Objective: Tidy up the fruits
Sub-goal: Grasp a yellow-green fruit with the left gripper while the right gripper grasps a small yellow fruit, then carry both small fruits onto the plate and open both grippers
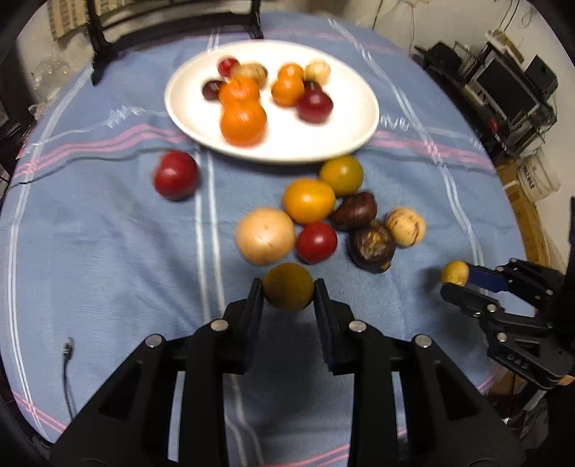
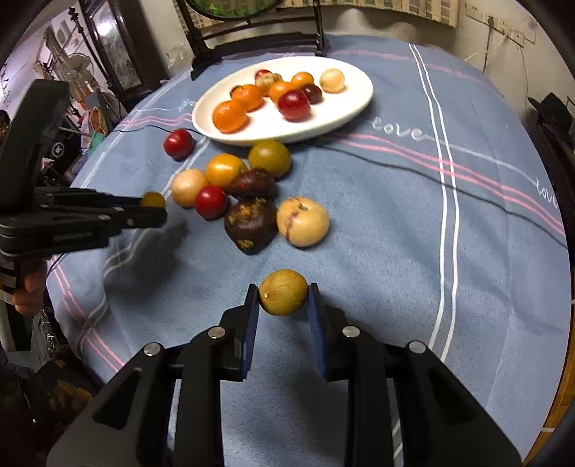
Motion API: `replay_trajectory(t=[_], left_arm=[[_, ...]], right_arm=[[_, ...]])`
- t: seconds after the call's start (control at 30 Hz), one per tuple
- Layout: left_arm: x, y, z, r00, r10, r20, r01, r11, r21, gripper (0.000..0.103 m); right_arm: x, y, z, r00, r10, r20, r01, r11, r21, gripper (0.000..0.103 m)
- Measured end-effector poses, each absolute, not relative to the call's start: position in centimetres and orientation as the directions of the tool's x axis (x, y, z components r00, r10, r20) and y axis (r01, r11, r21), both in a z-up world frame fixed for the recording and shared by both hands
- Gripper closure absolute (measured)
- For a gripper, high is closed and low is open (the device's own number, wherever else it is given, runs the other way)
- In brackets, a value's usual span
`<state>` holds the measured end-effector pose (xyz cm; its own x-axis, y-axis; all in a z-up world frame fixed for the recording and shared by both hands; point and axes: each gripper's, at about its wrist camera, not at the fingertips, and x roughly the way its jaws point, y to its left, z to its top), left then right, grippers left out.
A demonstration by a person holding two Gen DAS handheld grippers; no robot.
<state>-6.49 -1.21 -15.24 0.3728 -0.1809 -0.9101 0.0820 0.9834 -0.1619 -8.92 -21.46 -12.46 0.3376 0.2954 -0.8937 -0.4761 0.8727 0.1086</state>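
Observation:
My left gripper (image 1: 288, 289) is shut on an olive-brown fruit (image 1: 287, 286), held above the blue cloth; it also shows in the right wrist view (image 2: 152, 200). My right gripper (image 2: 283, 292) is shut on a yellow-tan fruit (image 2: 283, 291), seen at the right of the left wrist view (image 1: 455, 273). A white plate (image 1: 345, 133) (image 2: 345, 107) at the far middle holds several orange, red, dark and pale fruits. Several loose fruits lie on the cloth before it: a red one (image 1: 176, 175) apart at left, an orange one (image 1: 309, 200), a pale one (image 1: 265, 235), a dark one (image 1: 371, 246).
The round table is covered by a blue striped cloth (image 2: 413, 215). A black mirror stand (image 2: 251, 32) is behind the plate. A thin black cable (image 2: 431, 169) crosses the cloth. Shelves with electronics (image 1: 503, 82) stand off the table to the right.

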Motion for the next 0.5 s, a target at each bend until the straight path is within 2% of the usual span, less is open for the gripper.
replay_trajectory(t=[0.17,0.5], left_arm=[[-5.8,0.0,-10.7,0.467,-0.149,-0.872,0.071,0.989,-0.13,0.075],[0.3,1.2,-1.0,0.649,-0.093,-0.755,0.089,0.995,-0.045,0.075]], right_arm=[[-7.9,-20.1,-9.2,0.384,0.354,-0.853,-0.505,0.854,0.127,0.076],[-1.5,-16.3,2.6,0.564,0.439,-0.7,-0.573,0.818,0.051,0.076]])
